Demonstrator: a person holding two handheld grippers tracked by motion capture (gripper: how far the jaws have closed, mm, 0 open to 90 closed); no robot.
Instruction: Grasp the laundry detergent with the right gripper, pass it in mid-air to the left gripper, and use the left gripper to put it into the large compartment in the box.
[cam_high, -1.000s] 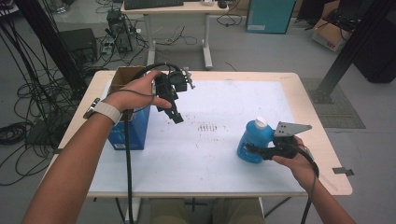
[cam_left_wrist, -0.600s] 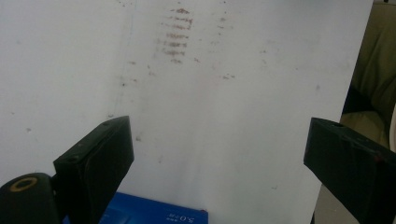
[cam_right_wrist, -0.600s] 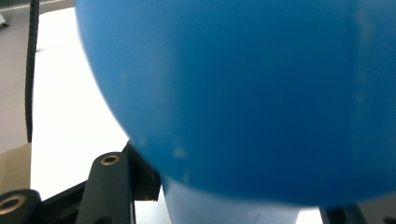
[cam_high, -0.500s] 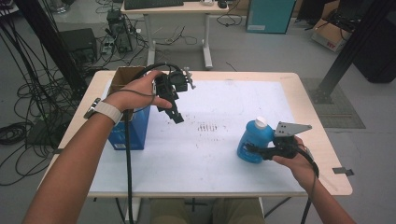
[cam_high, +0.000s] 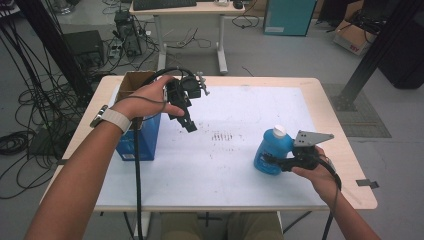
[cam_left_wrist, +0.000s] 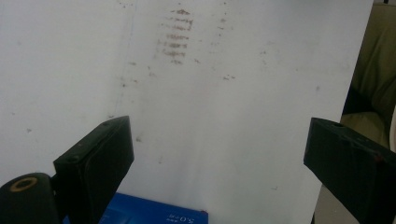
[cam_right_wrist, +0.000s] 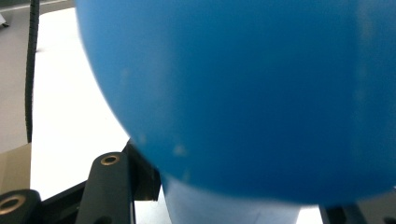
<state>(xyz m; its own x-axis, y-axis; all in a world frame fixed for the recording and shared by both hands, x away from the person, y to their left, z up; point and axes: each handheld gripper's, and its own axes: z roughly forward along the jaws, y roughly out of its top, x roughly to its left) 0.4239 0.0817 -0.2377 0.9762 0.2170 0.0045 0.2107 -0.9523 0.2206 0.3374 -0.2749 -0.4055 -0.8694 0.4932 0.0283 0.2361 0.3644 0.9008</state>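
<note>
A blue bottle (cam_high: 270, 150) with a white cap stands near the table's front right, and its blue body (cam_right_wrist: 243, 93) looms close in the right gripper view. My right gripper (cam_high: 267, 161) is shut on the bottle's lower part from the right, one black jaw at each side (cam_right_wrist: 224, 205). Above the left half of the table, my left gripper (cam_high: 189, 124) is held up, pointing down. Its jaws stand wide apart (cam_left_wrist: 224, 158) with nothing between them, only the white table top below.
A blue box (cam_high: 142, 137) with an open brown top stands at the table's left edge, just beside the left hand; its corner (cam_left_wrist: 154, 214) lies under the left jaws. The white mat (cam_high: 230, 115) bears dark smudges in the middle. Desks, cables and crates stand beyond the table.
</note>
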